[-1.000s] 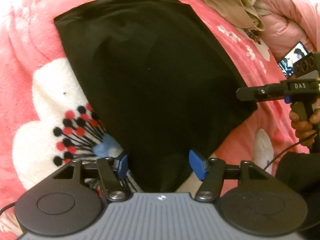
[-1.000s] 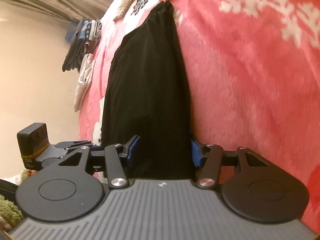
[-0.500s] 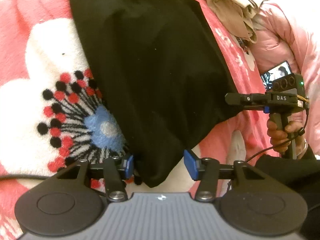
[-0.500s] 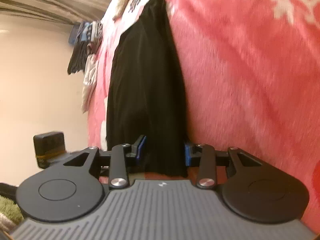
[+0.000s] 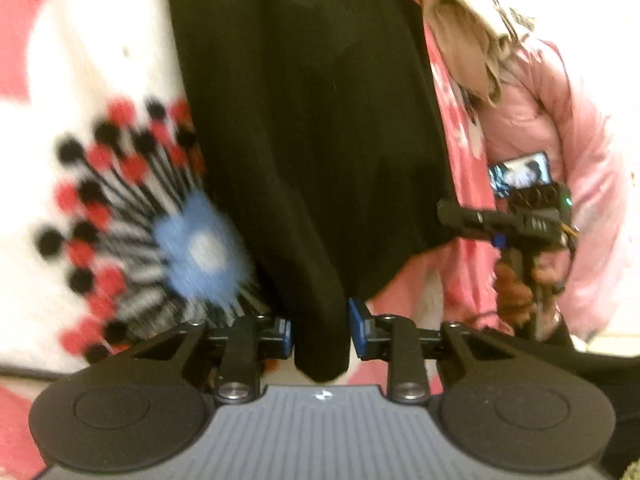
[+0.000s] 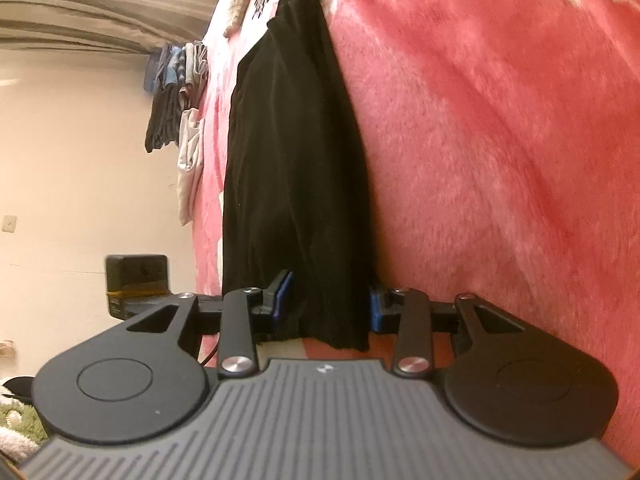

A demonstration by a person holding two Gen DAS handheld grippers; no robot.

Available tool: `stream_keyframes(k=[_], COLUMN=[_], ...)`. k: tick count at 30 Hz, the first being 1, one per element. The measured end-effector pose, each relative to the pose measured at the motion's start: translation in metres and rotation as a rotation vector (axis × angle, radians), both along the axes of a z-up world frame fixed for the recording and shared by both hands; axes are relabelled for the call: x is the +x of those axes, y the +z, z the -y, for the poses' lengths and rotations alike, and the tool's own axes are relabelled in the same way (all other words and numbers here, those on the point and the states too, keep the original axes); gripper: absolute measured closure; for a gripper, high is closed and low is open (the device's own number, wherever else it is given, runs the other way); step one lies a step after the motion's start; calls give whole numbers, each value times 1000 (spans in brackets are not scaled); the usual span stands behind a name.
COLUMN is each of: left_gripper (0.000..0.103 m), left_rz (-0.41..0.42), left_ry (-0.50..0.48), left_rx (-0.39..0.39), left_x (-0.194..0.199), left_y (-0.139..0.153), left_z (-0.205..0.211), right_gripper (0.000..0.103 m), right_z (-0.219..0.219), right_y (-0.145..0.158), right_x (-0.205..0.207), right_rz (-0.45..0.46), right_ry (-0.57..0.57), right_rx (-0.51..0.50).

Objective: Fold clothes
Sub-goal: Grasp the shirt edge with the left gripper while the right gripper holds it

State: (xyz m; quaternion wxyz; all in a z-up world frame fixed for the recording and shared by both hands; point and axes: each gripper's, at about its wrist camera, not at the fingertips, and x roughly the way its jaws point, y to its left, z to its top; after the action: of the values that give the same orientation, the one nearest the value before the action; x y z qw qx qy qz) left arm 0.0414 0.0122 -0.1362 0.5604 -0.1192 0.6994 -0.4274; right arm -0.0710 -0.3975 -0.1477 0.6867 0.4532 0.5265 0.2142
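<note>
gripping one black garment (image 5: 312, 128), left claw (image 5: 320, 330) and right claw (image 6: 328, 304) each clamped on a corner, one pink blanket (image 6: 500, 140)

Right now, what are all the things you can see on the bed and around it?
black garment: one, black, spread on the blanket, a corner between each tool's pads
blanket: one, pink-red fleece with a big white flower, covers the bed
beige clothes: a crumpled heap, beige, beyond the garment
pink padded jacket: one, pale pink, right of the blanket
hanging clothes: several, blue, grey and white, at the bed's far edge
left tool: one, black with blue pads
right tool: one, black with blue pads
hand: one, on the right tool's handle
</note>
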Motion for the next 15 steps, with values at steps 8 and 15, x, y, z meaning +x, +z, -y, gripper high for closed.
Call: stream_keyframes(k=[8, 15], left_gripper=[80, 89], left_rz=[-52, 89], left_ry=[4, -45], left_rx=[-18, 57], left_x=[1, -6], left_y=[-8, 13], left_z=[-3, 18], right_gripper=[69, 86], right_z=[4, -6], right_y=[3, 0], right_x=[16, 12], right_rz=[41, 31], right_ry=[-39, 17], right_rx=[-5, -41])
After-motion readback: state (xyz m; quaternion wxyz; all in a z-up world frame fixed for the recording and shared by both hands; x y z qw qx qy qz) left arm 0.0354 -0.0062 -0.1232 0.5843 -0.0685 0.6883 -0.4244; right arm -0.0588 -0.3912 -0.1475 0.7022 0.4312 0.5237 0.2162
